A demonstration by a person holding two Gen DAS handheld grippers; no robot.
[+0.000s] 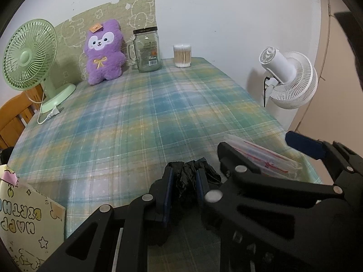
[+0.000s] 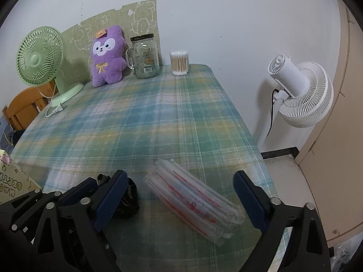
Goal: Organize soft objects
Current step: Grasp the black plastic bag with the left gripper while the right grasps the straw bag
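My left gripper (image 1: 184, 181) is shut on a crumpled black plastic bag (image 1: 188, 179) near the table's front edge; the bag also shows in the right wrist view (image 2: 128, 198). My right gripper (image 2: 181, 190) is open, its fingers on either side of a clear packet of straws with red print (image 2: 192, 195), which lies on the plaid tablecloth (image 2: 147, 122). The packet also shows in the left wrist view (image 1: 265, 158), just right of the bag. A purple plush toy (image 1: 103, 52) leans against the back wall.
At the back stand a green desk fan (image 1: 29, 56), a glass mug jar (image 1: 147, 49) and a tub of cotton swabs (image 1: 182, 55). A white fan (image 2: 301, 95) stands beyond the right table edge. A birthday card (image 1: 25, 222) sits front left. A wooden chair (image 1: 15, 117) is at left.
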